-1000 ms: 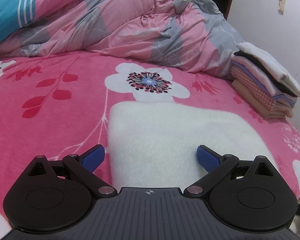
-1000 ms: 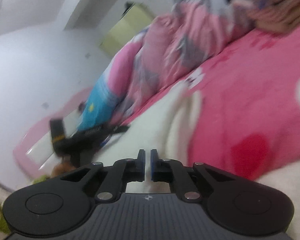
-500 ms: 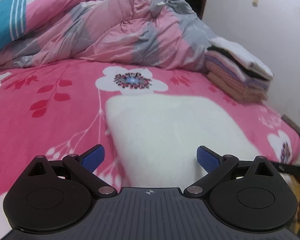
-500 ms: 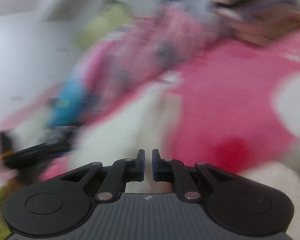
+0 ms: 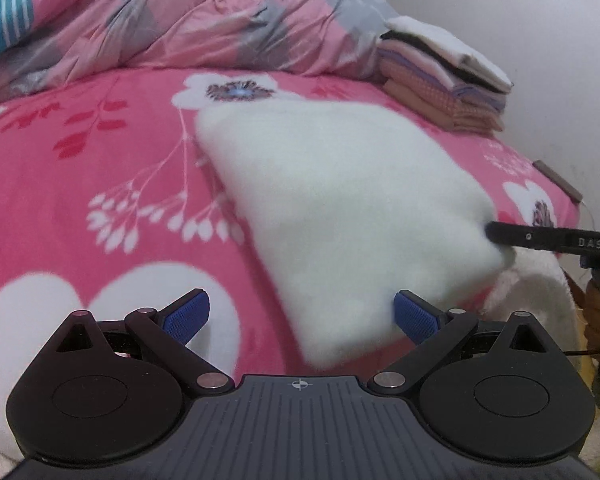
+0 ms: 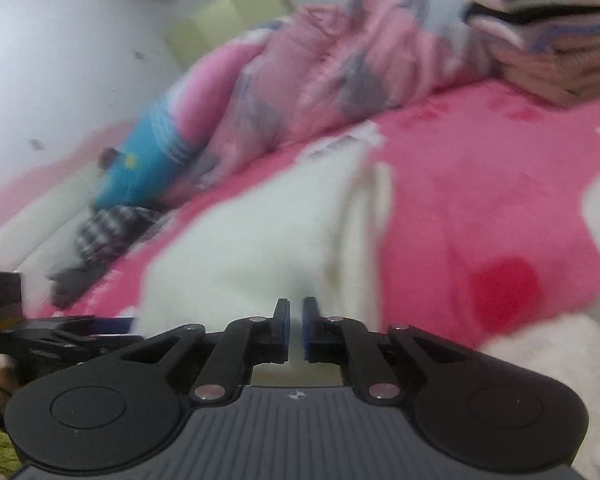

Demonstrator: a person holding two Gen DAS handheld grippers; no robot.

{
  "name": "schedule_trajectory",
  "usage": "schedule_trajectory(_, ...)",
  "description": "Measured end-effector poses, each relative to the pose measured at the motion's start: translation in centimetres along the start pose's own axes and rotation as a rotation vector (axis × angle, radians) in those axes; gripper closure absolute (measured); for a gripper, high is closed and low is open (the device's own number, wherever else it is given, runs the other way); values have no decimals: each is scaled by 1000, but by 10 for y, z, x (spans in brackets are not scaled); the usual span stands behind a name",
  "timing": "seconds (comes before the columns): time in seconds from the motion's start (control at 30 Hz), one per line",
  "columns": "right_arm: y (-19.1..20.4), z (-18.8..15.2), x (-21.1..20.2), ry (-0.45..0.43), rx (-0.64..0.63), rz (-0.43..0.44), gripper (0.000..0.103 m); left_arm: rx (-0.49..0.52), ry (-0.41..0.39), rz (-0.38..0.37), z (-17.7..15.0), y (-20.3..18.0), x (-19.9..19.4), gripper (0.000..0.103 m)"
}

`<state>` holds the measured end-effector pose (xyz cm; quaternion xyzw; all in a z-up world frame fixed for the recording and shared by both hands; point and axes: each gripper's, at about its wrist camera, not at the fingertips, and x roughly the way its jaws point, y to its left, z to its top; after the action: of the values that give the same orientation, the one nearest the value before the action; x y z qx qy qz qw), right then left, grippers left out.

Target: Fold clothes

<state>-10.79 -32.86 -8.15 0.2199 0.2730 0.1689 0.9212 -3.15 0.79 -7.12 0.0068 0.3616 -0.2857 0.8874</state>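
- Since the earlier frame we have pulled the left gripper [image 5: 301, 317] back, so the white fleece garment [image 5: 340, 208] now lies skewed ahead of it and the right gripper [image 5: 496, 234] has come into view at the garment's right corner.
- The white fleece garment lies folded on the pink floral blanket [image 5: 100, 152], its near edge between our left gripper's wide-spread blue pads [image 5: 186, 316], which grasp nothing.
- Our right gripper [image 6: 296, 330] has its jaws nearly together, pinching the garment's [image 6: 268, 232] edge.
- Beyond the garment, at the blanket's far right corner, sits a stack of folded clothes [image 5: 440, 76].
- Behind the garment, a crumpled pink-and-grey quilt [image 5: 204, 16] runs along the blanket's far side.
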Motion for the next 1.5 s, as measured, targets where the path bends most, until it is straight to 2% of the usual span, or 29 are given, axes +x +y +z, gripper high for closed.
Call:
schedule_trajectory(0.07, 7, 2, -9, -25, -6, 4, 95, -15, -2, -12, -1, 5, -3, 3)
schedule_trajectory(0.13, 24, 3, -15, -44, -82, 28, 95, -12, -5, -16, -2, 8, -5, 3)
schedule_trajectory(0.2, 37, 3, -6, -38, -126, 95, 95, -8, -7, -19, -3, 8, -5, 3)
schedule_trajectory(0.23, 44, 2, 3, -22, -147, 117, 95, -6, -7, -21, -4, 9, -6, 3)
schedule_trajectory(0.3, 55, -5, 21, 53, -196, 95, 95, -3, -2, -24, -5, 10, -7, 3)
schedule_trajectory(0.37, 61, -14, 40, 160, -245, 7, 95, 8, 8, -19, -9, 11, -8, 3)
schedule_trajectory(0.5, 75, -16, 30, 226, -298, 28, 95, 12, 22, -11, -15, 18, -16, 3)
schedule_trajectory(0.67, 97, 4, 34, 138, -371, 104, 95, -15, 5, -53, -10, 27, -27, 3)
schedule_trajectory(0.77, 99, 4, 57, 121, -360, 140, 95, -27, -25, -65, -6, 30, -32, 3)
schedule_trajectory(0.87, 96, -11, 73, 209, -322, 162, 95, -43, -51, -75, -2, 32, -36, 2)
schedule_trajectory(0.97, 97, -15, 66, 245, -291, 234, 94, -67, -45, -77, 3, 35, -33, 2)
schedule_trajectory(1.13, 95, -5, 66, 165, -259, 288, 94, -119, -51, -72, 15, 37, -24, 2)
schedule_trajectory(1.2, 97, -9, 77, 182, -260, 285, 94, -144, -55, -68, 19, 37, -21, 2)
schedule_trajectory(1.33, 97, -16, 81, 208, -258, 335, 93, -178, -59, -50, 25, 38, -16, 1)
schedule_trajectory(1.5, 99, -6, 79, 148, -230, 398, 93, -223, -63, -26, 27, 47, -16, 1)
